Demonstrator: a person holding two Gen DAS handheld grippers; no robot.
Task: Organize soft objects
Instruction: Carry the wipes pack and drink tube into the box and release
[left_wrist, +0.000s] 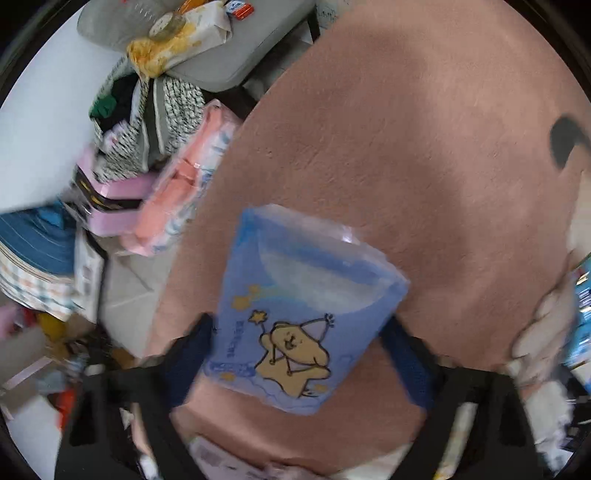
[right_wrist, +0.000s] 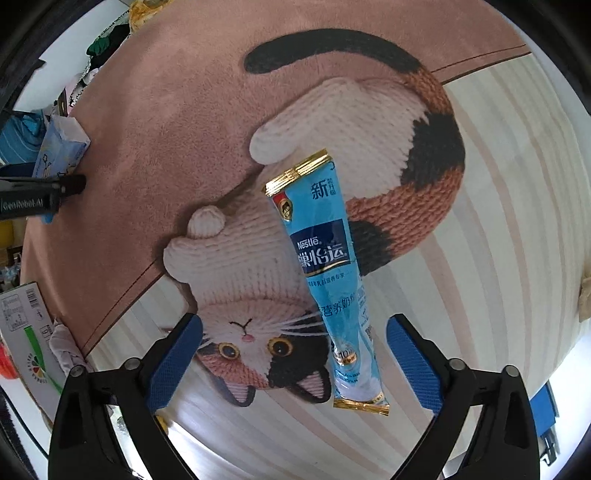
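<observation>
My left gripper (left_wrist: 295, 350) is shut on a blue tissue pack (left_wrist: 303, 306) with a yellow star cartoon, held above the pink rug (left_wrist: 406, 147). The pack (right_wrist: 61, 147) and the left gripper also show at the far left of the right wrist view. My right gripper (right_wrist: 295, 354) is open over the rug's cat picture (right_wrist: 332, 184). A light blue Nestle sachet (right_wrist: 328, 273) lies on the rug between the right fingers, nearer the right finger (right_wrist: 413, 362), with no contact visible.
A pile of clothes and packs (left_wrist: 147, 140) sits left of the rug, with a grey cushioned seat (left_wrist: 221, 55) behind. A pink tissue pack (left_wrist: 181, 184) lies at the rug's left edge. A cardboard box (right_wrist: 26, 332) stands at the left.
</observation>
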